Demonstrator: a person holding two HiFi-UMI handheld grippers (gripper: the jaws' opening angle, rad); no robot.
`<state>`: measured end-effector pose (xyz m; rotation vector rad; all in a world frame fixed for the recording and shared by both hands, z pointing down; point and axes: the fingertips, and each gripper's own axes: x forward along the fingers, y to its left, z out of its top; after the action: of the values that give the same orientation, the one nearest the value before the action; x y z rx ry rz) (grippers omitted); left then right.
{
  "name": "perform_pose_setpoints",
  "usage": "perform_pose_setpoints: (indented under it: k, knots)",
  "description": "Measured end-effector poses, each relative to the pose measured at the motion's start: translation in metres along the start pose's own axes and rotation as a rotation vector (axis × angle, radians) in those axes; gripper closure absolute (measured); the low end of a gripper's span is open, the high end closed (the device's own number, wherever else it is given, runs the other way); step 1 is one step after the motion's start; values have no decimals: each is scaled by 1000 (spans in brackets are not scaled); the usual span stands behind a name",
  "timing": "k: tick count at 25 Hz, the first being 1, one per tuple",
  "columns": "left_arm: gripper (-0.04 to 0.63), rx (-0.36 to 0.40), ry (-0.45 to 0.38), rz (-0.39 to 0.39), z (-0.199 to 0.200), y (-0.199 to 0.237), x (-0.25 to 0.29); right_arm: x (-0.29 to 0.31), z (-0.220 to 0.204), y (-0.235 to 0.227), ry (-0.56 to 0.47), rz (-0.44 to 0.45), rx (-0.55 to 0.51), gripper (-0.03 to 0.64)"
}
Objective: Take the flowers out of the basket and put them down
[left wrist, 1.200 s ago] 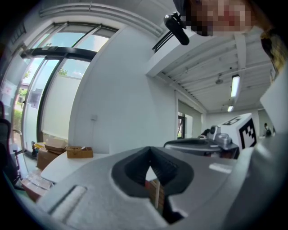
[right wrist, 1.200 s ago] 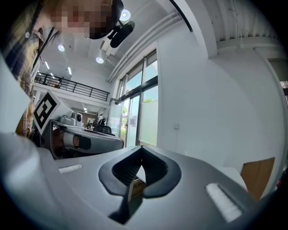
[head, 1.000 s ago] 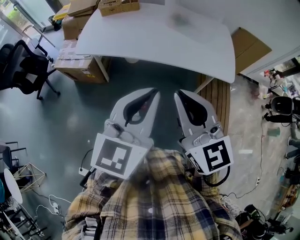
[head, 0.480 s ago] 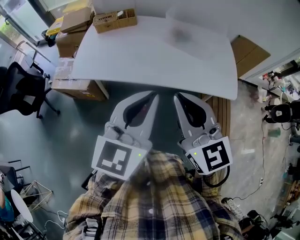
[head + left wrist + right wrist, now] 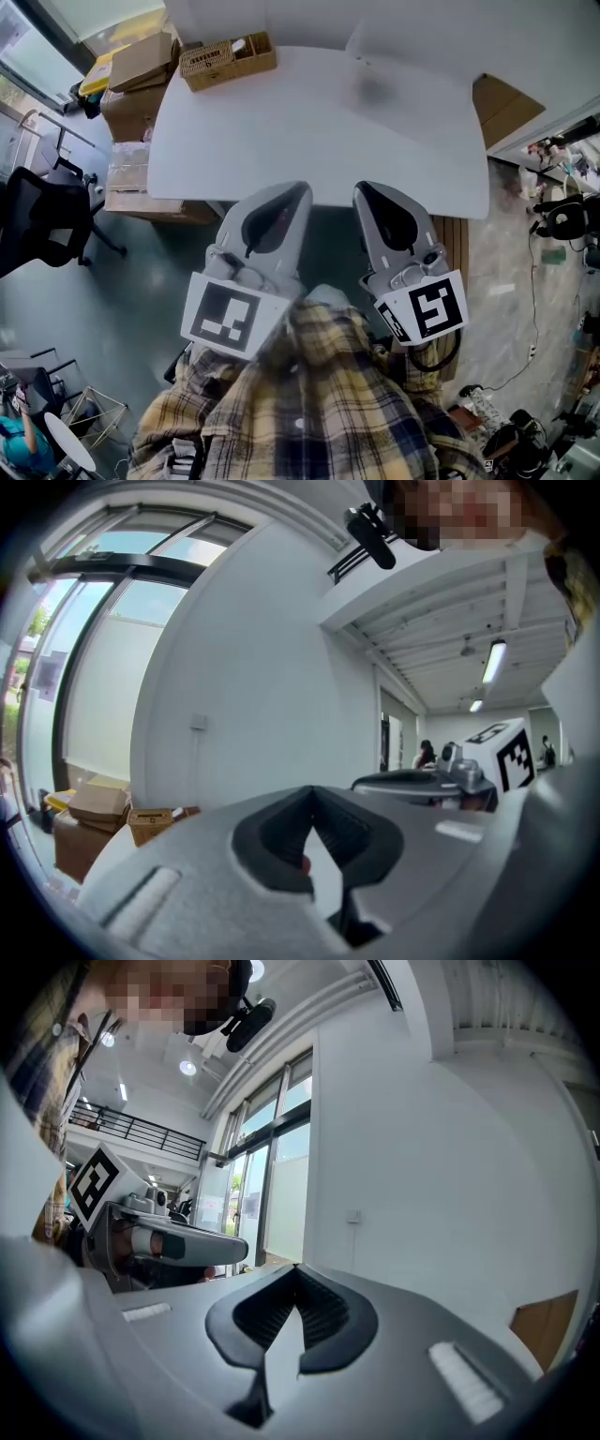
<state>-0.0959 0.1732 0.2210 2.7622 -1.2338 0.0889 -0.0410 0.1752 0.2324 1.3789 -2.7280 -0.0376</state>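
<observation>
A wicker basket [image 5: 228, 58] stands at the far left corner of the white table [image 5: 319, 122]; its contents are too small to make out, and no flowers are clearly visible. The left gripper view shows the basket [image 5: 153, 821] far off, beyond the jaws. My left gripper [image 5: 302, 187] and right gripper [image 5: 362, 187] are held side by side close to my body, short of the table's near edge. Both have their jaws closed tip to tip with nothing between them, as seen in the left gripper [image 5: 312, 791] and right gripper [image 5: 296, 1267] views.
Cardboard boxes [image 5: 136, 70] are stacked left of the table, and a black office chair [image 5: 42, 220] stands further left. A cardboard sheet [image 5: 506, 103] leans at the right. A slatted wooden panel [image 5: 455, 244] and cables lie on the floor to the right.
The table has come closer and lower in the head view, and the whole basket is now in sight. Both grippers keep the same pose, jaws closed.
</observation>
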Motion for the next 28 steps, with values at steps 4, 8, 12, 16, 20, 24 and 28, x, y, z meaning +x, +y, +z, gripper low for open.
perform_pose_setpoints:
  k: [4,8,12,16,20,24,28]
  knots:
    - [595,-1,19,-9,-4,26,13,24,-4,-12,19,-30,10,614]
    - [595,-18,42,-20,-11,40,29,39,-10,-26,39,-49,22,614]
    - [595,-26,46,-21,-15,49,50,51,-15,-42,46,-46,25,614]
    - [595,-24,38,-18,-14,60,79,70,-20,-64,50,-32,19,614]
    - [595,-18,28,-19,-6,66,118,87,-18,-98,39,-27,14,614]
    - [595,-13,12,-9,5,72,164,103,-14,-141,34,-13,1,614]
    - [595,-18,0,18,16,74,208,114,-9,-185,34,11,-16,614]
